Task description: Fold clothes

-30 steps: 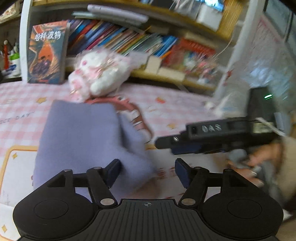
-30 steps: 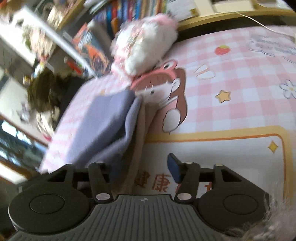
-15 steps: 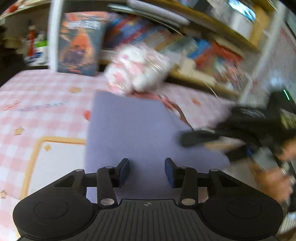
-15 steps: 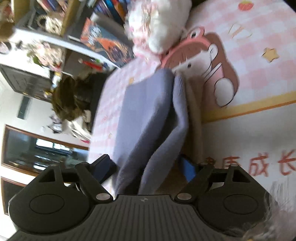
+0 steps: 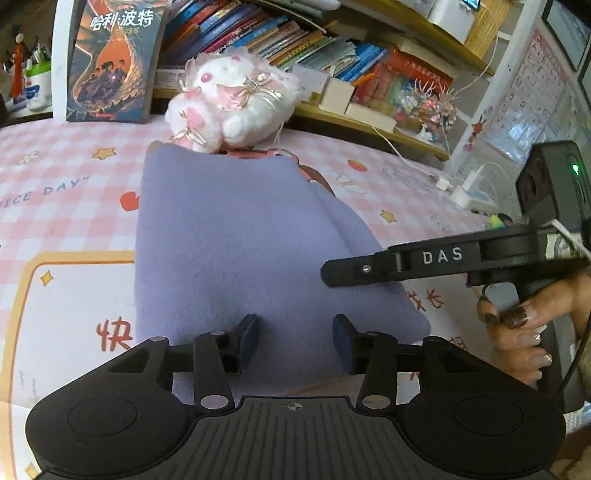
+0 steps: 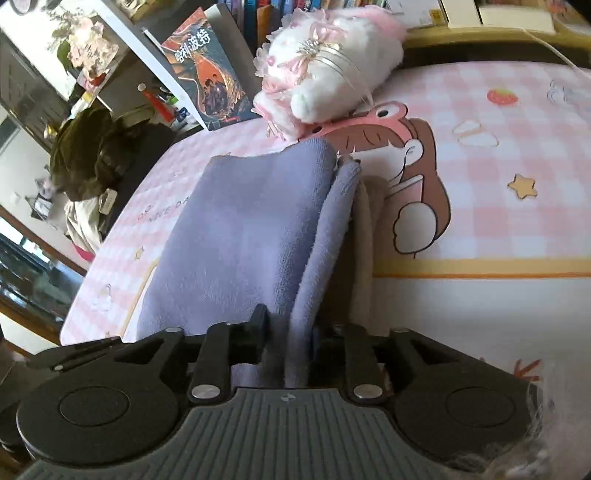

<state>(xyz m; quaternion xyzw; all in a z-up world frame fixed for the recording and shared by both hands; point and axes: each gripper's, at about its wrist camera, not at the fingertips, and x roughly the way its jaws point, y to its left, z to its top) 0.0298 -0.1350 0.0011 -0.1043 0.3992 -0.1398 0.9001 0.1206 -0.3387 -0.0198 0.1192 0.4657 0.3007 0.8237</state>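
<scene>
Lavender cloth (image 5: 236, 236), folded into a thick rectangle, lay on the pink checked bedsheet (image 5: 66, 177), its far edge touching a white-and-pink plush toy (image 5: 236, 96). The left gripper (image 5: 294, 341) hovered over the cloth's near edge with its blue-padded jaws spread wide and nothing between them. The right gripper (image 6: 286, 341) was clamped on the cloth's folded layers: from its own camera the purple edge stood pinched upright between the narrowly set jaws, with a beige layer (image 6: 364, 251) showing just beside the purple on the right. From the left wrist view, the same right gripper (image 5: 332, 271) reached in from the right at the cloth's right edge, held by a hand (image 5: 524, 325) with dark-painted nails. Behind the bed, a wooden shelf (image 5: 373, 127) held a row of tilted books (image 5: 258, 33), and one illustrated book (image 5: 114, 59) stood upright facing forward at its left end.
</scene>
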